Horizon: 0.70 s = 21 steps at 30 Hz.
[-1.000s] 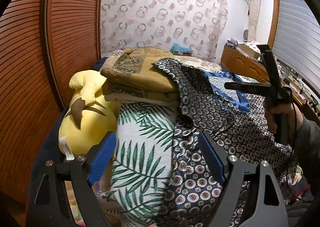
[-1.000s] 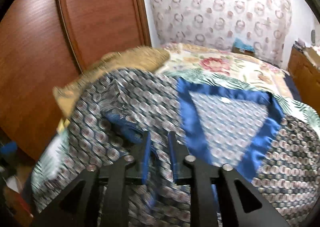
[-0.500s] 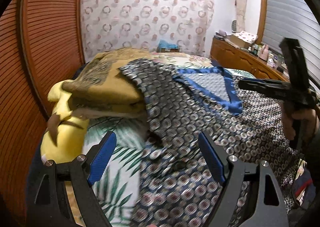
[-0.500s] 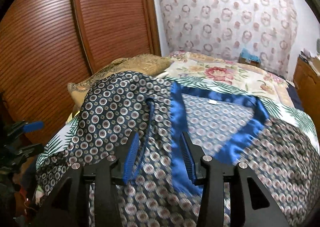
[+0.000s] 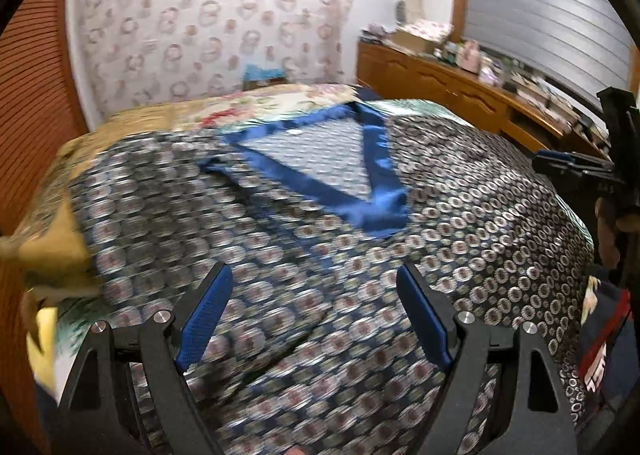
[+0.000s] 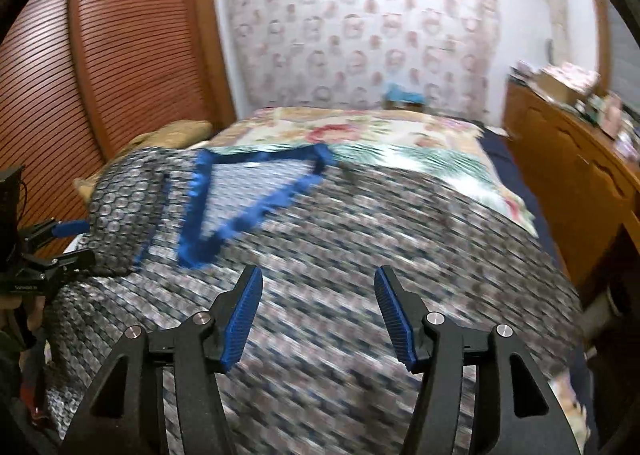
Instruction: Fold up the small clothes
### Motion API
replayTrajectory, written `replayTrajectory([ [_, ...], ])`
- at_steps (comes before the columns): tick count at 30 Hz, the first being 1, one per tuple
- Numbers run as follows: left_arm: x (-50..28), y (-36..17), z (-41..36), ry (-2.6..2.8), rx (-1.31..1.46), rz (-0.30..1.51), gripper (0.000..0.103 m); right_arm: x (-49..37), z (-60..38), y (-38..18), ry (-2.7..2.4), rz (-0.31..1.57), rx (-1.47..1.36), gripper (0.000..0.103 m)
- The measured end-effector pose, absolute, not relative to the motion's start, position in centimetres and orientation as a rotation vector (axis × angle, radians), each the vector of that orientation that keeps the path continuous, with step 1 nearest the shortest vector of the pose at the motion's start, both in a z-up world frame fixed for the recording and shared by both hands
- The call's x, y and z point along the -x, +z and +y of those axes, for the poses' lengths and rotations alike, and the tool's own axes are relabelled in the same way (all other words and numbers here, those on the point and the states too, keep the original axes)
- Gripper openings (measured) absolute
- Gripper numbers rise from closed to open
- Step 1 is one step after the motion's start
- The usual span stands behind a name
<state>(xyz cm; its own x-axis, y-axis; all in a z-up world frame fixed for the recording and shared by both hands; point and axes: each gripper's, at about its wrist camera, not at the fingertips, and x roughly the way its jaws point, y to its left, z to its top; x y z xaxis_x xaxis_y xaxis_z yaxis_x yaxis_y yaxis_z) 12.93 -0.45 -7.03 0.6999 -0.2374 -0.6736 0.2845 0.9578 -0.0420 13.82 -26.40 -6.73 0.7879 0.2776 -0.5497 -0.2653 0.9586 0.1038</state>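
Item: patterned top, spread flat on the bed, blue V-neck up. Your left gripper jaws stand spread, your right gripper jaws are opening, both empty. Next, likely: pinch a side edge and fold inward.

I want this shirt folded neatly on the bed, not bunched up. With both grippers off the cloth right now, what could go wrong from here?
1. The patterned garment lies partly over the folded gold blanket, so a fold made there may come out crooked.
2. The left gripper is open and the right gripper is opening, with only the cloth below them; a low pinch could also catch the bedspread.
3. The blue neckline trim looks rumpled and might crease in.
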Motion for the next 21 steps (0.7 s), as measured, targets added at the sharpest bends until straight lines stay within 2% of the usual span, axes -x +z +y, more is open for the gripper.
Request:
replayTrajectory([
  [5, -14.8, -7.8, -3.6, -0.322, -0.121, 0.774, 0.084, -12.3, -30.5, -7.3, 0.206, 0.607, -0.063, 0.065],
  [17, -18.5, -10.0, -6.1, -0.298, -0.173, 0.858, 0.084, -11.7, -36.1, -8.3, 0.076, 0.639, -0.146, 0.065],
  [21, -18.9, -10.6, -5.8, -0.311, -0.139, 0.895, 0.088, -12.0, -37.1, -8.9, 0.054, 0.657, -0.177, 0.065],
])
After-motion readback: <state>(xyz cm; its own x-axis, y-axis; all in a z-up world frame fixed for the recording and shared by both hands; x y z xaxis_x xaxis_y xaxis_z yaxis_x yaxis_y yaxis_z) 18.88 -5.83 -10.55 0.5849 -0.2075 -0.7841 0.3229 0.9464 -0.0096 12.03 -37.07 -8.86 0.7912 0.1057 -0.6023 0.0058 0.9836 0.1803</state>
